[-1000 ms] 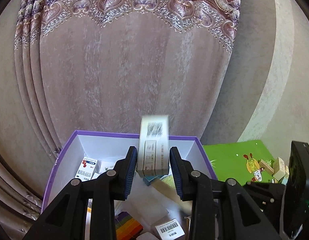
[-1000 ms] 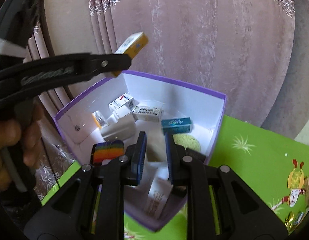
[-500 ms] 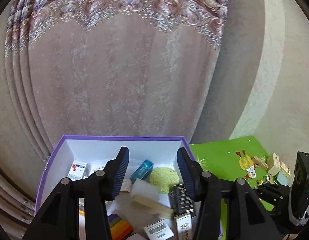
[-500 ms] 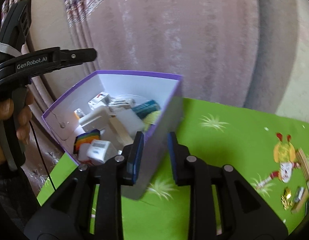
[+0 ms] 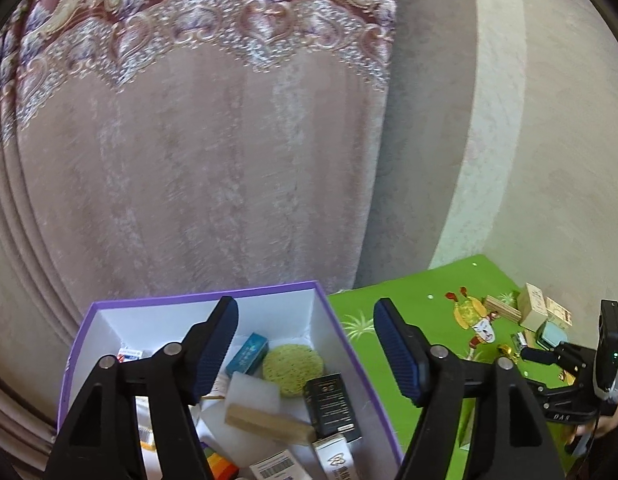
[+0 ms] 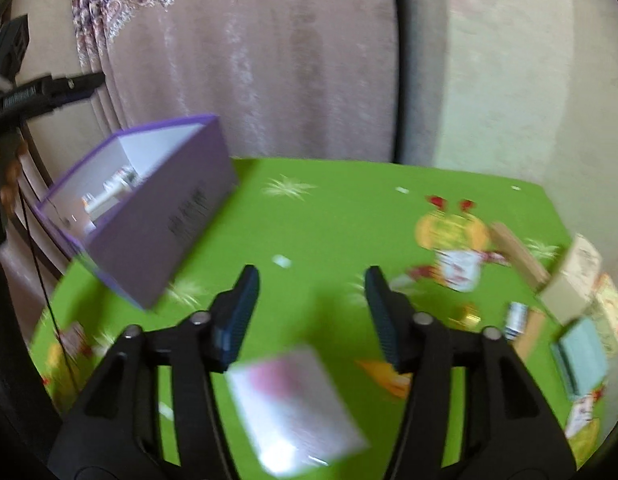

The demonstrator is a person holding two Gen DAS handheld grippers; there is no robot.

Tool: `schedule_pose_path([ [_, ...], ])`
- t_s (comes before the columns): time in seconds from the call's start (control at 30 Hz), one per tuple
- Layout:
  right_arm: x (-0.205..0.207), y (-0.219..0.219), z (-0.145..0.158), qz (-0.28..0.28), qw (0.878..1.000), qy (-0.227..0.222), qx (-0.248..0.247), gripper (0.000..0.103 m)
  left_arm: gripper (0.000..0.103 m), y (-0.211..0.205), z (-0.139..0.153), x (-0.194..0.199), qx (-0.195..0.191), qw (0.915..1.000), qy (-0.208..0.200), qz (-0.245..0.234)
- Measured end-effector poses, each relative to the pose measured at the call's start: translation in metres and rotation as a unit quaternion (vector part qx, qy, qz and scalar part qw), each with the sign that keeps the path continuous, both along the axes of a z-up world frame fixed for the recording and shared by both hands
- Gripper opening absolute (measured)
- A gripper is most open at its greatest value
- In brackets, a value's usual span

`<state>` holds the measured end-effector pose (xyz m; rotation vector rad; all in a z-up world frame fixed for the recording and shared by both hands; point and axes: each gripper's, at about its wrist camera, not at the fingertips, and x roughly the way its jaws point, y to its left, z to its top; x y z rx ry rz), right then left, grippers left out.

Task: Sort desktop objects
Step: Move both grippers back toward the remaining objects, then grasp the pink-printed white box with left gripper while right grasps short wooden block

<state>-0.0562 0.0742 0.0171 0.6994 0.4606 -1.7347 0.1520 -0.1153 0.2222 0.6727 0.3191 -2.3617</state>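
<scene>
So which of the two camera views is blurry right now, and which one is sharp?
Right wrist view: heavy motion smear across the purple box, the green mat and a pale packet near the lens. Left wrist view: mostly crisp, the box contents readable, with fisheye bending of the curtain at the edges.

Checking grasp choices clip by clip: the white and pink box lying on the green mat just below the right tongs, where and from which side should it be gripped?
The white and pink box lies flat on the green mat, so probably from above, pads on its two long side edges. The right tongs, opening and empty, are above it. Blur hides finer detail.
</scene>
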Motion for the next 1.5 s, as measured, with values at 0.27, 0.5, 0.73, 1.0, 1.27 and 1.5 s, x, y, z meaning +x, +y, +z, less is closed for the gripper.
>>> schedule_pose_path([
  [0.27,-0.056,0.054,-0.025,0.018,0.997,0.042,0.057,0.062,0.079,0.021,0.003,-0.028,-0.021,0.9984,-0.018,-0.049],
  [0.5,-0.097,0.068,-0.033,0.064,0.993,0.055,0.083,0.069,0.084,0.063,-0.002,-0.066,-0.045,0.9880,-0.054,-0.137],
  [0.73,-0.102,0.065,-0.040,0.121,0.985,0.085,0.092,0.082,0.084,0.124,-0.031,-0.114,-0.033,0.9629,-0.088,-0.253],
  [1.0,-0.114,0.060,-0.052,0.161,0.976,0.092,0.112,0.087,0.094,0.201,-0.128,-0.126,-0.026,0.9331,-0.116,-0.339],
  [1.27,-0.139,0.055,-0.060,0.159,0.975,0.086,0.129,0.087,0.101,0.208,-0.179,-0.131,0.002,0.9325,-0.151,-0.328],
  [1.5,-0.147,0.053,-0.066,0.166,0.971,0.086,0.150,0.088,0.102,0.213,-0.203,-0.142,0.030,0.9285,-0.192,-0.316],
])
